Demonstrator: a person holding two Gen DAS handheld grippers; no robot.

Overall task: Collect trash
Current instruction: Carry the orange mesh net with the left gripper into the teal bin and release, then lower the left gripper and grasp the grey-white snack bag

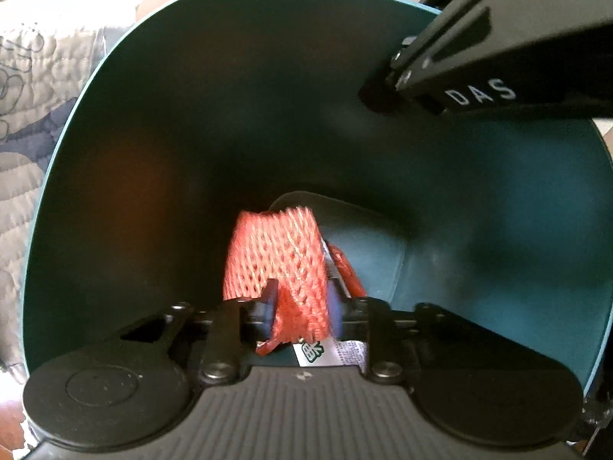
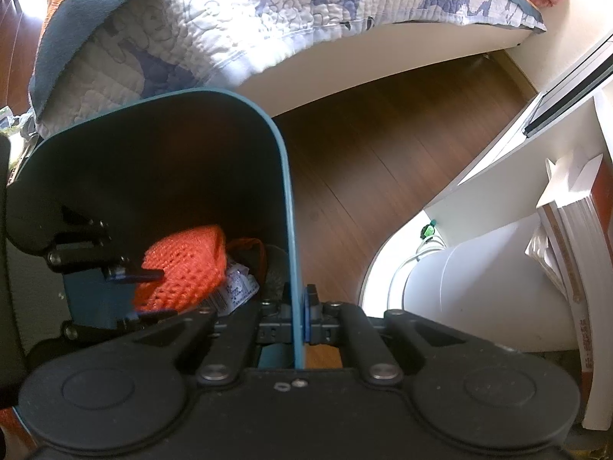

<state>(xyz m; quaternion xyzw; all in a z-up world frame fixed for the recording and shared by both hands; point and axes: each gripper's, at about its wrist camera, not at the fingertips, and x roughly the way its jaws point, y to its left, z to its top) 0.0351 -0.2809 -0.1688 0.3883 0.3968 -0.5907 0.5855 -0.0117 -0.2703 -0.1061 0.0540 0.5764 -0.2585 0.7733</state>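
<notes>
Orange foam net [image 1: 279,260] is held inside the teal bin [image 1: 153,115] by left gripper [image 1: 302,306] jaws clamped on it, bin wall pinched by right gripper [image 2: 297,306]; release pending.

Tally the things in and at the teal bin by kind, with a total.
Teal bin: 1
Orange foam net: 1
Printed wrapper: 1
Grippers: 2, the left gripper shut on the net, the right gripper shut on the bin wall
Total: 5
</notes>
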